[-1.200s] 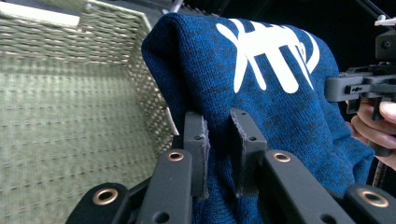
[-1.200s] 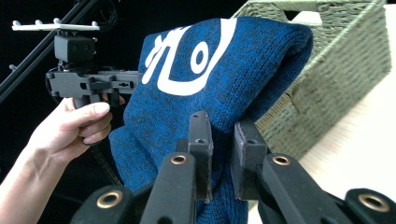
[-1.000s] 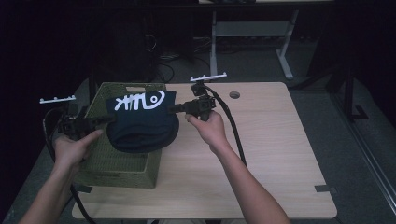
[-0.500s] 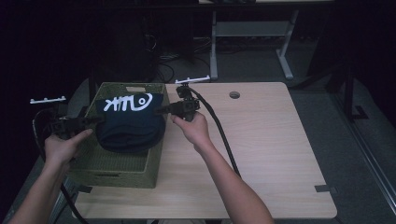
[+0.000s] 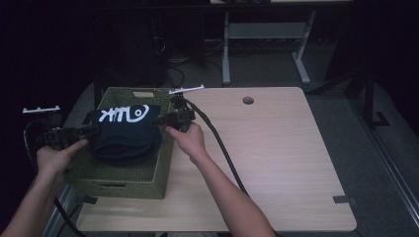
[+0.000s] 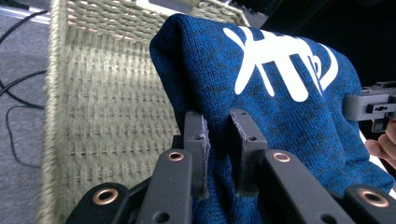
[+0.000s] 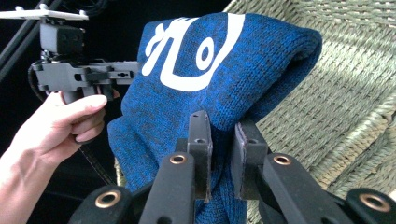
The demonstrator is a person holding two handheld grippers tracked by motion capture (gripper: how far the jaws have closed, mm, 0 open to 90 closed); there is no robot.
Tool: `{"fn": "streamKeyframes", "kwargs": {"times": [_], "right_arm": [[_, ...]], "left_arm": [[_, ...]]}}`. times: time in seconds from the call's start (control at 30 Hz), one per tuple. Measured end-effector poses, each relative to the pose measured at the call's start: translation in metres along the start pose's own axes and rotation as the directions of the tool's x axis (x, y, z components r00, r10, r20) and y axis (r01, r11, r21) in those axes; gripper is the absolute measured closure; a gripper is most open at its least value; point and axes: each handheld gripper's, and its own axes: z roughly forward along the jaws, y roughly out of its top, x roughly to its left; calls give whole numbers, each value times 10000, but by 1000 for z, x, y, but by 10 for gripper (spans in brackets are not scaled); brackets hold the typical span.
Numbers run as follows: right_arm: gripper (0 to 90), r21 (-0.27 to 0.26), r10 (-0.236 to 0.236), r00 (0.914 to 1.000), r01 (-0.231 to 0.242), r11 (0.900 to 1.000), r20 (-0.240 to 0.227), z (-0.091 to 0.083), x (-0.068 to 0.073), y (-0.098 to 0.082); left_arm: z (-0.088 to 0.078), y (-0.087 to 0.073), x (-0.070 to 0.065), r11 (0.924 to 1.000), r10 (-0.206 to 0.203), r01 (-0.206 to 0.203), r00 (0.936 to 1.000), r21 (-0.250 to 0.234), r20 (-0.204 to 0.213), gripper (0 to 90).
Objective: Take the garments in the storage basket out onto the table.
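Left gripper [image 6: 217,140] fingers pinched on one side of folded blue knit garment with white print [image 5: 124,131]; right gripper [image 7: 223,140] fingers pinched on opposite side. Garment hangs between them over green woven basket [image 5: 148,180] at light wooden bench [image 5: 276,163] left end. Both forearms extended forward, grippers level, facing each other.

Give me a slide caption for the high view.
Both grippers hold a folded blue garment over a green woven basket.

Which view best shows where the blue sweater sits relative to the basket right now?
The high view: the blue sweater hangs over the green basket, pinched at both ends. The gripper views show close knit, white print and basket weave behind.
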Motion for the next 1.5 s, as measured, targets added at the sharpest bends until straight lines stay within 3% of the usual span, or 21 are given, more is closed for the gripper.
{"fn": "streamKeyframes", "kwargs": {"times": [0.73,1.3,1.5], "right_arm": [[783,464,95,9975,-128,9988,702,30,-18,-9],[761,778,-363,9872,244,9967,1553,39,-19,-15],[739,796,-394,9871,273,9965,1549,40,-18,-15]], "left_arm": [[15,-5,19,9981,56,-11,9973,615,-739,767],[32,-6,24,9921,200,-31,9908,1251,-1341,773],[32,-6,27,9937,64,89,9908,1120,-1354,771]]}}
